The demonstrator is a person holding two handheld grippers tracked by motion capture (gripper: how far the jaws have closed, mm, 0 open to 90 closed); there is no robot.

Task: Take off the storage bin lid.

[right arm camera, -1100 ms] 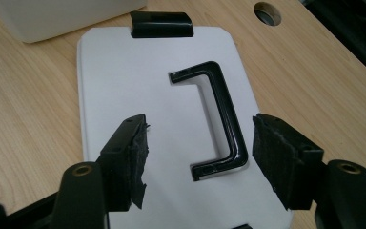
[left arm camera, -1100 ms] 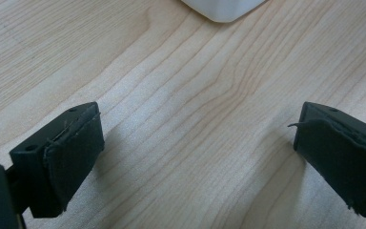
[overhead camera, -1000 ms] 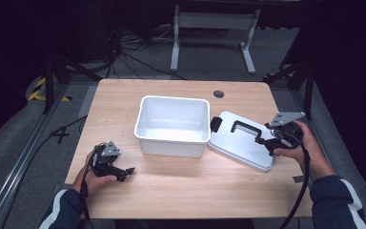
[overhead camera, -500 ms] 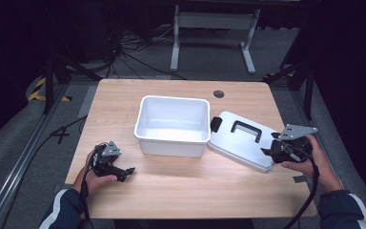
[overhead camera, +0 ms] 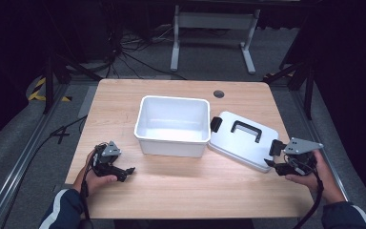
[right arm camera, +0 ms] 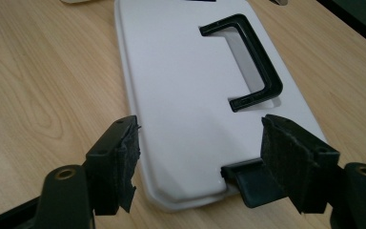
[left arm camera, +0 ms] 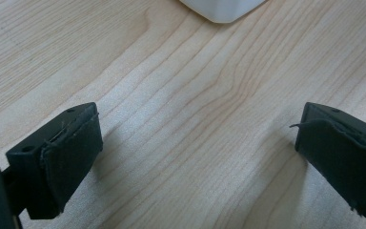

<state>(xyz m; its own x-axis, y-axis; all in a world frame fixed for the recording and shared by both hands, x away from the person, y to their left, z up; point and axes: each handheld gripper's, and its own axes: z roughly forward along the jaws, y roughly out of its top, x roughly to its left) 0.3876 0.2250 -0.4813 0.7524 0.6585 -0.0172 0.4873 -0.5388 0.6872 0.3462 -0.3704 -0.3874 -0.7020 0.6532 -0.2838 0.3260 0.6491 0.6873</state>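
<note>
Lid (overhead camera: 242,141) of white plastic lies flat on the wooden surface (overhead camera: 181,186), just to the right of the open white bin (overhead camera: 172,125) in the high view, with its left end close against the bin's right wall. A black carrying handle (overhead camera: 246,130) sits on the lid's top, and a black latch (overhead camera: 216,124) shows at the end nearest the bin.

Your right hand-held gripper (overhead camera: 277,157) is at the lid's opposite, right-hand end, low over the surface. In the right gripper view this gripper (right arm camera: 200,164) has its jaws set apart at a moderate width, and they have just been opening a little further. The near end of the lid (right arm camera: 190,90) lies between and just beyond the two pads (right arm camera: 286,157), which do not press on it. The black latch (right arm camera: 248,183) at that end sits close beside the right-hand pad, and the handle (right arm camera: 252,67) lies farther along the lid.

Your left hand-held gripper (overhead camera: 124,172) rests near the front left of the surface, well apart from the bin and the lid. In the left gripper view its jaws stand wide, with bare wood (left arm camera: 195,143) between them and a corner of the bin (left arm camera: 221,9) at the top edge.
</note>
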